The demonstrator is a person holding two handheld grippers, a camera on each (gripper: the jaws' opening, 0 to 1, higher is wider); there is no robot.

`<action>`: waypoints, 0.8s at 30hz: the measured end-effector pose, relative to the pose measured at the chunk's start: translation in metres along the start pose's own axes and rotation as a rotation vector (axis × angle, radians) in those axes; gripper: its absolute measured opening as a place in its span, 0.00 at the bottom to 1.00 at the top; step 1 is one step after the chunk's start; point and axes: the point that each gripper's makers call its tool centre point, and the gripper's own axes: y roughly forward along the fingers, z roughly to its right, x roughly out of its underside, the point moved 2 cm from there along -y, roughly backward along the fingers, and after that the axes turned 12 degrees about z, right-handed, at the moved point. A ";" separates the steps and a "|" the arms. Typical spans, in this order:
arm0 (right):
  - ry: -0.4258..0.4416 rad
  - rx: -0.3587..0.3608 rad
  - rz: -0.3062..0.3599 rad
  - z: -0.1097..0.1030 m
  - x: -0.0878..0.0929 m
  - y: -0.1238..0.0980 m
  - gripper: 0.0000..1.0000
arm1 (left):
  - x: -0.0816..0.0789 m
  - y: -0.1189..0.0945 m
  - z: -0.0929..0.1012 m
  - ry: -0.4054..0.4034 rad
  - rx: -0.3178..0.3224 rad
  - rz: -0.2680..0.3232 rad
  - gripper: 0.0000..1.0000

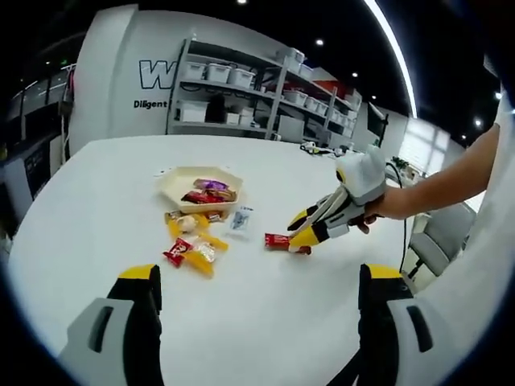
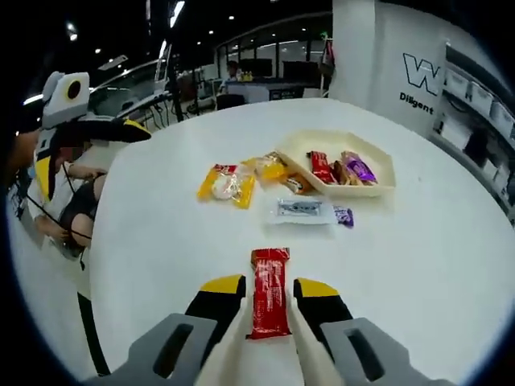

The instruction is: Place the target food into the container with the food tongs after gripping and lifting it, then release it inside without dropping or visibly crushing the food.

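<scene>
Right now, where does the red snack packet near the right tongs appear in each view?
Left gripper view: the red snack packet lies right of centre on the white table, at the tips of the right tongs.
Right gripper view: it lies low at centre, between the two jaws.
Shared landmark: the cream tray holding wrapped snacks, beyond the packet in both views.

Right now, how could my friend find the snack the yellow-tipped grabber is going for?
Start at the cream tray on the white table. Come toward the right hand-held gripper. The red snack bar lies flat between its open jaws, alone, apart from the yellow packets and clear packet beside the tray.
</scene>
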 end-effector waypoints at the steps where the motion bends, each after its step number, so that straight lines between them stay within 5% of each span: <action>1: 0.014 0.003 0.007 0.001 -0.002 -0.001 0.19 | 0.000 0.000 0.000 0.000 -0.002 0.003 0.99; 13: 0.052 0.057 0.135 0.032 -0.058 -0.016 0.19 | -0.010 0.002 0.000 -0.016 -0.004 0.058 0.99; 18: 0.045 0.079 0.198 0.049 -0.099 -0.012 0.19 | -0.014 0.002 0.002 -0.013 0.005 0.074 0.99; 24: 0.017 0.085 0.209 0.063 -0.123 -0.001 0.19 | -0.016 0.001 -0.001 -0.014 -0.003 0.080 0.99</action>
